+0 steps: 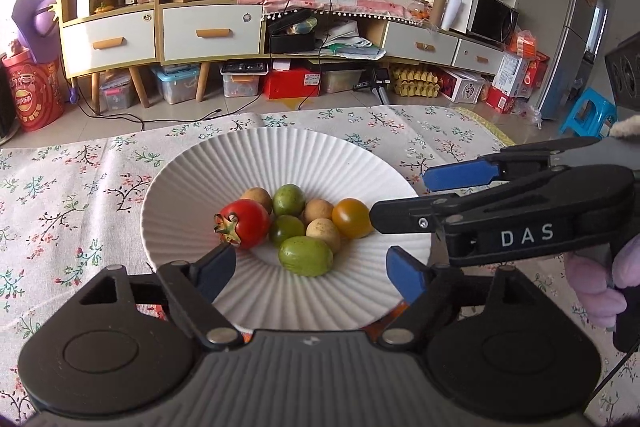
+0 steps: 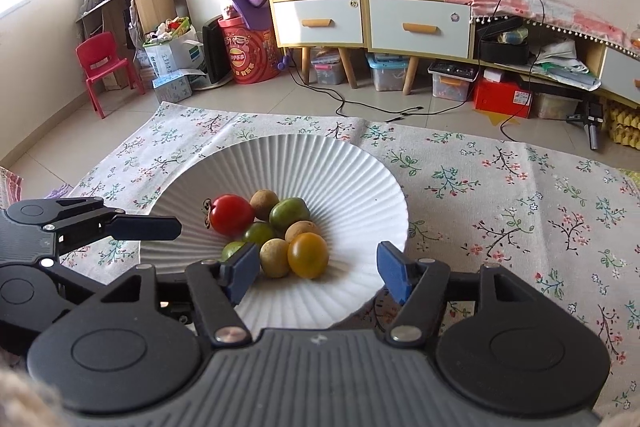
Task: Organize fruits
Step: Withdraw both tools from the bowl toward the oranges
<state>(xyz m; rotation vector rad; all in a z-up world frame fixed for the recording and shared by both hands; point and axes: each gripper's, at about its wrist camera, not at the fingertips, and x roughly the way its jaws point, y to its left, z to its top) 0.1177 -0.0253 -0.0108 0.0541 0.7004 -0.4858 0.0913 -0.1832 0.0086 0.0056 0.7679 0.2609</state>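
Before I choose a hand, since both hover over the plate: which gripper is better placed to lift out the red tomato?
Left, probably. The left gripper is open, one fingertip just short of the red tomato. The right gripper is open by the orange tomato, across the plate.

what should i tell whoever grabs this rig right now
Left gripper: open, empty, low over the near side of the white plate.
Right gripper: open, empty, at the plate's near edge.
Fruits: red tomato, yellow tomato, green and tan ones, all piled at the plate's centre.
Done: no fruit lies on the cloth in view.
Left: probably just pull both grippers back.
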